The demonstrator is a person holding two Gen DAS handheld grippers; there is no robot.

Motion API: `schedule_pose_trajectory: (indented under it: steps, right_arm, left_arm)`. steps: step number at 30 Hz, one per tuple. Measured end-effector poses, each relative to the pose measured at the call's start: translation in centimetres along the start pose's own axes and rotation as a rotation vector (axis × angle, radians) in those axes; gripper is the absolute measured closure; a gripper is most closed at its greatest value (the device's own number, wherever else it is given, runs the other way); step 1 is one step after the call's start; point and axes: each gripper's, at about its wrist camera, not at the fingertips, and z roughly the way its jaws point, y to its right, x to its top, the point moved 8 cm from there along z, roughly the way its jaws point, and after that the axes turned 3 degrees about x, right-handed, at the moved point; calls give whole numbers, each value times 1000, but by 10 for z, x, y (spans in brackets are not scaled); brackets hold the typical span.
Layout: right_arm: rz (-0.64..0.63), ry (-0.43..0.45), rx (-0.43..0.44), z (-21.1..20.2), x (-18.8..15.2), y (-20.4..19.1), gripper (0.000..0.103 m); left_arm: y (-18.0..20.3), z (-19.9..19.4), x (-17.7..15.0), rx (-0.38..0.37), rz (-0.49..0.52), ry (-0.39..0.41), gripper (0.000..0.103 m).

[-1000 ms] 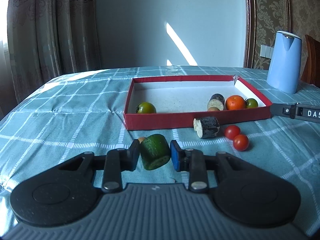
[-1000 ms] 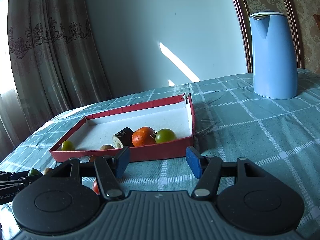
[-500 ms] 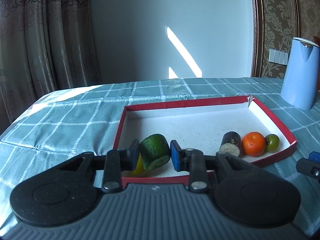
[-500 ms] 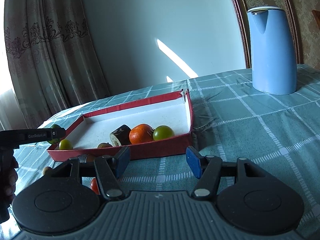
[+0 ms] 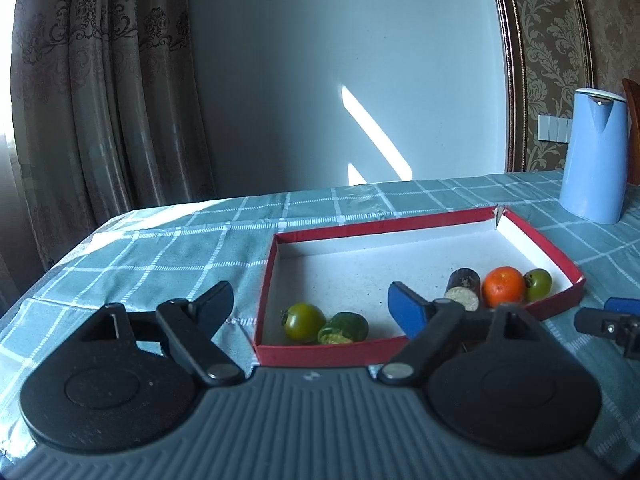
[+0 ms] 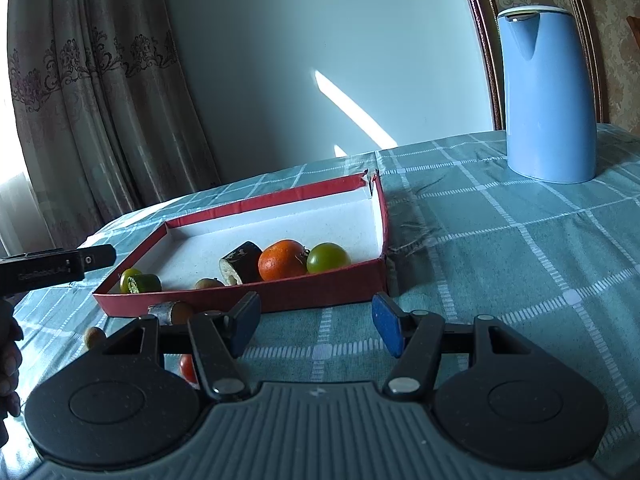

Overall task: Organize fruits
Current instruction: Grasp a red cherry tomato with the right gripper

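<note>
Green and stubby, the cut cucumber piece (image 5: pixel 343 327) lies inside the shallow red cardboard tray with a white floor (image 5: pixel 532 236), at the tray's near left corner, touching the dull green tomato (image 5: pixel 304 321) beside it. Its pale cut face is turned toward the tray's near wall. It looks firm and light, with a waxy skin that could slip; a grip across its round flanks, not on the wet cut face, seems safest.

Along the tray's near right edge sit a dark-skinned eggplant chunk with a pale cut end (image 5: pixel 463 289), a glossy orange tangerine (image 5: pixel 503 292) and a second green tomato (image 5: pixel 538 285), all close together. The tomatoes and tangerine are likely soft and bruise easily, so a gentle squeeze at their widest girth would suit.

Outside the tray, near its near wall on the teal checked tablecloth (image 6: pixel 500 248), rest another dark eggplant chunk (image 6: pixel 170 312), a small brownish nut-like fruit (image 6: pixel 94 336) and a red cherry tomato (image 6: pixel 188 366), partly hidden; these seem left to collect.

The left gripper (image 5: pixel 310 304) hovers over the tray's near left corner, jaws spread wide and holding nothing. The right gripper (image 6: pixel 316 322) is likewise spread and empty, just short of the tray's near wall.
</note>
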Motion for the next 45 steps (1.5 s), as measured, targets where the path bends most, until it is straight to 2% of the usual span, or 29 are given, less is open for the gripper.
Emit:
schedule_pose_trajectory:
  steps: [1, 4, 10, 11, 16, 23, 32, 37, 40, 42, 45]
  right_arm:
    - [-1, 4, 3, -1, 0, 0, 42]
    - [-13, 1, 17, -1, -1, -3, 42]
    - [-88, -10, 72, -2, -5, -23, 42]
    - [-111, -17, 76, -2, -7, -29, 42]
    - [-196, -43, 81, -1, -17, -54, 42]
    - [-271, -94, 40, 8, -25, -68, 42]
    - [-324, -161, 49, 21, -32, -83, 42]
    - [-325, -197, 43, 29, -35, -87, 48]
    - [-319, -221, 46, 34, -37, -87, 58]
    - [-317, -225, 54, 36, -37, -88, 69]
    - [-318, -223, 58, 36, -37, -90, 77]
  left_arm:
    - [-3, -11, -3, -9, 12, 13, 17]
    - [-23, -36, -16, 40, 1, 27, 9]
    - [-67, -62, -49, 104, -121, 5, 3]
    - [-71, -62, -55, 114, -132, -7, 0]
    - [-80, -52, -74, 135, -157, -77, 0]
    - [-80, -44, -80, 138, -163, -111, 0]
    - [-87, -41, -83, 124, -221, -131, 0]
    - [-89, -42, -83, 119, -235, -132, 0]
    - [-89, -41, -83, 117, -236, -134, 0]
    - [-88, -41, -84, 116, -236, -136, 0]
    - [-89, -40, -84, 117, -238, -137, 0]
